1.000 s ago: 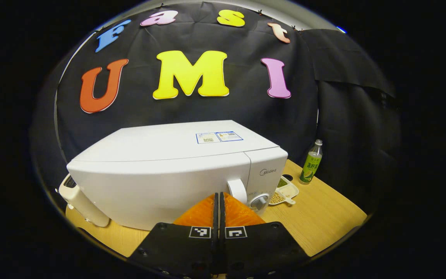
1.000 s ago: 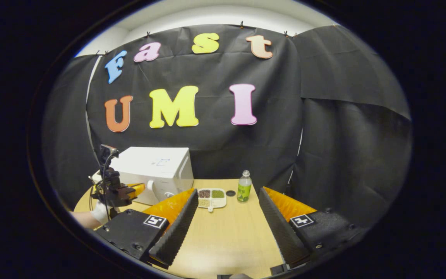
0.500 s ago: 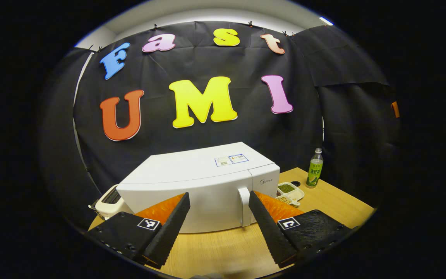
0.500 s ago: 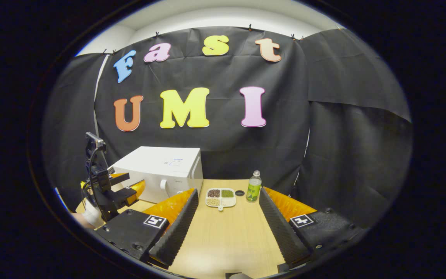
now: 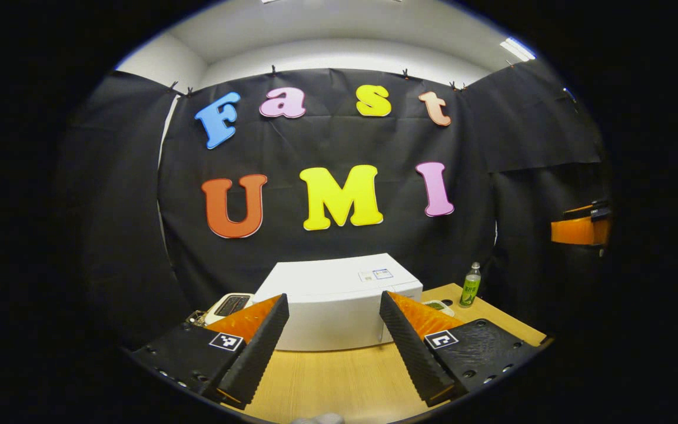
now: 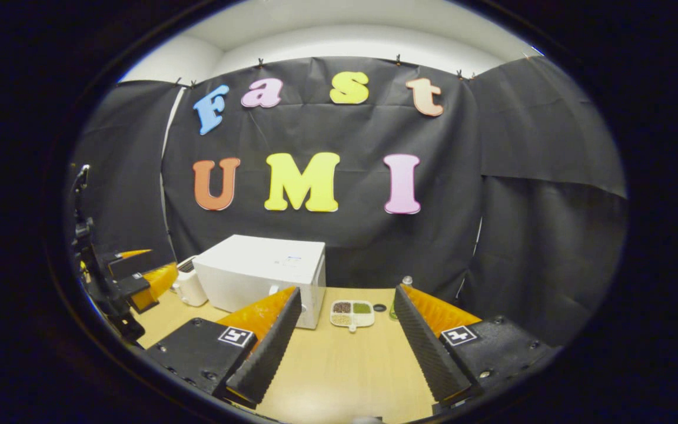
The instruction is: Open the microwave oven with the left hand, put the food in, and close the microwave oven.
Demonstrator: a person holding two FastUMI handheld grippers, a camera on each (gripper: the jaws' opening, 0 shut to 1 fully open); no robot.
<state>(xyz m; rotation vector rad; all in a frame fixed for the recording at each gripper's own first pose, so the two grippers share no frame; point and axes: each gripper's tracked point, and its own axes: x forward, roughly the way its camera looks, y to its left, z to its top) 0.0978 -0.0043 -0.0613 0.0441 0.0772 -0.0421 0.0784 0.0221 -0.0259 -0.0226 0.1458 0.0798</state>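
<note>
The white microwave [image 5: 339, 291] stands at the back of the wooden table [image 5: 333, 383] with its door shut. My left gripper [image 5: 333, 298] is open and empty, held back from the microwave front. In the right gripper view the microwave [image 6: 256, 274] is at left, and the divided white food tray [image 6: 352, 314] with beans lies just right of it. My right gripper [image 6: 348, 291] is open and empty, well short of the tray. The left gripper [image 6: 142, 271] hangs at the far left, off the table edge.
A white toaster [image 5: 230, 305] sits left of the microwave. A green bottle [image 5: 469, 285] stands at the back right, with a small black cap [image 6: 379, 307] beside the tray. The right gripper [image 5: 580, 229] shows at the far right edge.
The left gripper, shut close to the microwave handle a second ago, has opened and drawn back and up. The right gripper also drew back slightly. The door stayed shut.
</note>
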